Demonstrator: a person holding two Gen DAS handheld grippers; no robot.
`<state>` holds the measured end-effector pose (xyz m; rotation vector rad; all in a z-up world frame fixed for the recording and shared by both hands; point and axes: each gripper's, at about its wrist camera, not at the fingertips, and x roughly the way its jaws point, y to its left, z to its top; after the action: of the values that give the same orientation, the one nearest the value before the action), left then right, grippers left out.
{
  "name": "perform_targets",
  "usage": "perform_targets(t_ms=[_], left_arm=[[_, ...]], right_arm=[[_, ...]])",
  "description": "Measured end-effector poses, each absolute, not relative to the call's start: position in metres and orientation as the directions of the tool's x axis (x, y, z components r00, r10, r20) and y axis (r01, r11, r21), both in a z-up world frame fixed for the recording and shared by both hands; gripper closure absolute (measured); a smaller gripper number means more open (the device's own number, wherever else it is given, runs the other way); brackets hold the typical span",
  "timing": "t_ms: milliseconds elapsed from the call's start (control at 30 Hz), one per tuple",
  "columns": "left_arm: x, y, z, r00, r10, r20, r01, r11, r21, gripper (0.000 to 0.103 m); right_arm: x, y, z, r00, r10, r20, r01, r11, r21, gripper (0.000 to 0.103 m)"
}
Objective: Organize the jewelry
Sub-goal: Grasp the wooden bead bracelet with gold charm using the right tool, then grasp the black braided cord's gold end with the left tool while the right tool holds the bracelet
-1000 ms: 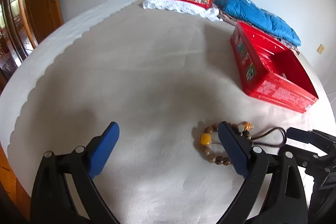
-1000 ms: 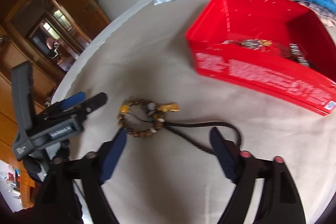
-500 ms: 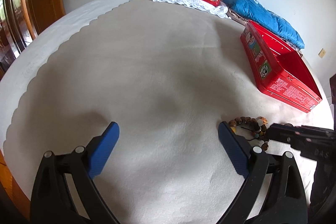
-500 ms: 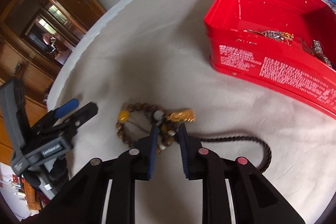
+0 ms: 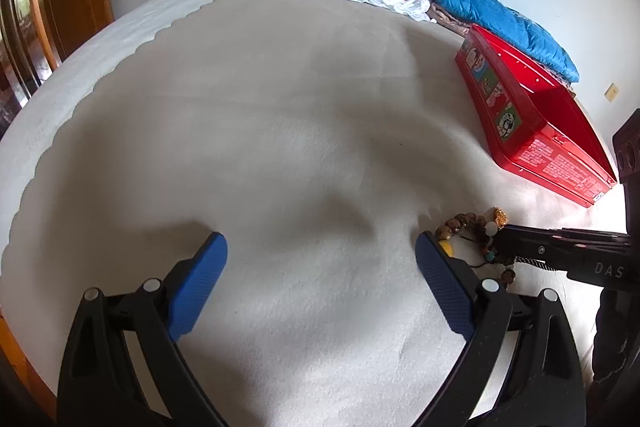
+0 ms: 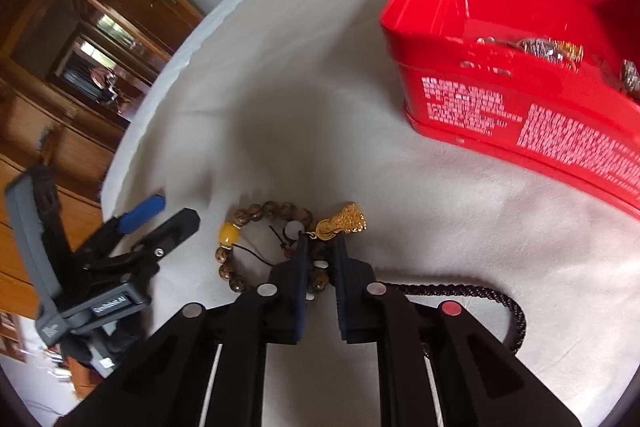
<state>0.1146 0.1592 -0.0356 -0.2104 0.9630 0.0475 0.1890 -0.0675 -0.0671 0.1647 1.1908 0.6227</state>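
So my right gripper is pinched down narrow on the bead bracelet, right at the knot end where the white bead and the gold charm meet. Left gripper is just spread wide over bare tablecloth, holding nothing.

The bracelet is lying flat on the cloth, near the open red tin but not touching it, and just beside my left tool.

Handling-wise I'd guess it's light and totally floppy: wooden beads on a string, so the loop should sag and swing once it's up. The beads look smooth and round, so a grip on a single one could slip. Pinching over the knot cluster, like I'm doing, seems the safer spot. The black braided cord will probably trail behind and could snag on the tin rim.

Orientation: the loop sits left of my fingers with the amber bead on its far-left side, the charm pokes right toward the tin, and the cord runs off right, so the long axis is roughly left-right in the right wrist view.
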Motion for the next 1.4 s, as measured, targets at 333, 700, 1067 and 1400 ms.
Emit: perform_targets(t_ms=[333,700,1067,1400], left_arm=[[0.114,0.16,-0.035,0.572,-0.057,-0.818,-0.141,0.976,-0.167,0.009],[0.109,0.147,-0.024,0.587,-0.102,-0.803,-0.101,0.975,-0.198,0.009],[0.105,0.084,-0.01,0.582,-0.213,-0.785,0.066,0.974,-0.215,0.009],[0.11,0.046,-0.016,0.55,-0.227,-0.804,0.12,0.974,-0.193,0.009]], right_arm=[[0.184,-0.078,-0.045,0.269,0.596,-0.756,-0.382,0.787,0.485,0.092],[0.154,-0.118,-0.009,0.35,0.629,-0.694,-0.394,0.771,0.5,0.092],[0.125,-0.177,0.022,0.479,0.571,-0.667,-0.357,0.82,0.447,0.092],[0.12,-0.223,0.005,0.47,0.622,-0.626,-0.313,0.781,0.541,0.092]])
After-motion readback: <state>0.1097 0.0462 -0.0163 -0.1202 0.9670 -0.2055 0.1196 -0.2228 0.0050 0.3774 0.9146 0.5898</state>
